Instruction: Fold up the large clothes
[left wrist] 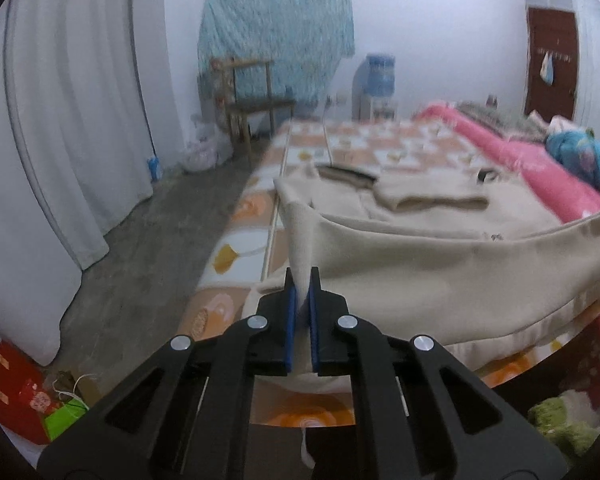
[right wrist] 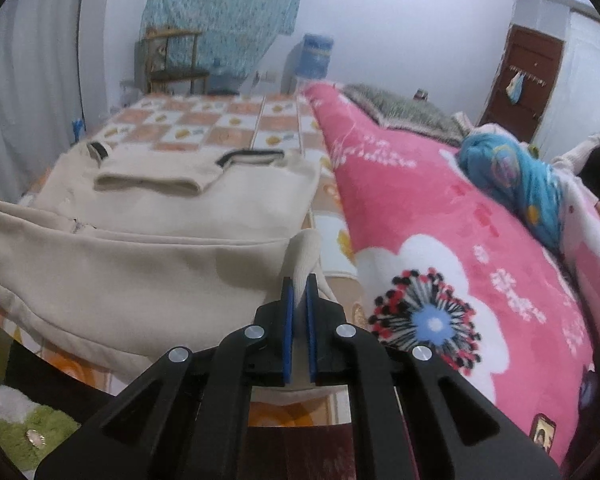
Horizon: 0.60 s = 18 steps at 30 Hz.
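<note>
- Left gripper [left wrist: 303, 280] and right gripper [right wrist: 299, 286] each clench a hem corner of the large beige fabric garment [left wrist: 440, 272].
- Sleeve already folded in; bottom-to-top fold on the bed [left wrist: 256, 200] remains.

Pink blanket [right wrist: 440, 208], wooden chair [left wrist: 256, 100]

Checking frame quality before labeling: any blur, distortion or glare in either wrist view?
Left wrist: motion blur smears the beige garment and bed; left gripper stays sharp; heavy fisheye curvature with dark corners. Right wrist: softer blur, the pink blanket readable; right gripper crisp. Both: flat, dim, bluish indoor light, no glare.
</note>
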{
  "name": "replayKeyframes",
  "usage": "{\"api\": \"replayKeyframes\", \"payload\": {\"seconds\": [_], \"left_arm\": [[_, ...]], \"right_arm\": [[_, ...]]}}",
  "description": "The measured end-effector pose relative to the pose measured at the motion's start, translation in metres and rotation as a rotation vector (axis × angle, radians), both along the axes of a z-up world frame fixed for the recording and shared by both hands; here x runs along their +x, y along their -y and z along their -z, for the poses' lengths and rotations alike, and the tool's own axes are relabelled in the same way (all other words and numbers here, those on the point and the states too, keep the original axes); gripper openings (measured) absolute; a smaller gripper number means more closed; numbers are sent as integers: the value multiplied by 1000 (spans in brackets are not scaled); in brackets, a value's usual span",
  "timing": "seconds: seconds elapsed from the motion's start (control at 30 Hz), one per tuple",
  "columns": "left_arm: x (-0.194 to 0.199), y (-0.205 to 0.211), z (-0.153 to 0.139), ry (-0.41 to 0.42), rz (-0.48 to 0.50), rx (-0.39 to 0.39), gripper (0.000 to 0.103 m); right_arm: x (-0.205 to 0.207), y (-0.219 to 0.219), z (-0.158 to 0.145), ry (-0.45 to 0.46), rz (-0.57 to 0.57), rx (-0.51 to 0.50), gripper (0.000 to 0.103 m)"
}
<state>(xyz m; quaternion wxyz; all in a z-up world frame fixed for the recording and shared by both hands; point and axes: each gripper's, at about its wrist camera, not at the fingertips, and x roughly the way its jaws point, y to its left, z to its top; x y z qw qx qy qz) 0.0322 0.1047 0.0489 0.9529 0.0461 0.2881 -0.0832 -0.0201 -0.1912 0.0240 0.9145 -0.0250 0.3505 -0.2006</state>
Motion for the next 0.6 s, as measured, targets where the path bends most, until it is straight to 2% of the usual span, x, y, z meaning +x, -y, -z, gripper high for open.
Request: {"api": "replayKeyframes", "payload": {"seconds": [0.1, 0.3, 0.47, 0.6], "left_arm": [[-2, 1, -19, 53, 15, -13, 5], [34, 6, -55, 125, 40, -28, 5], [106, 14, -73, 131, 43, -48, 5], [170, 21, -72, 104, 50, -55, 5]], "right_arm": [[2, -2, -20, 46, -10, -15, 6], [33, 5, -57, 120, -42, -55, 6], [96, 27, -82, 153, -77, -85, 6], [157, 44, -83, 140, -97, -87, 6]]}}
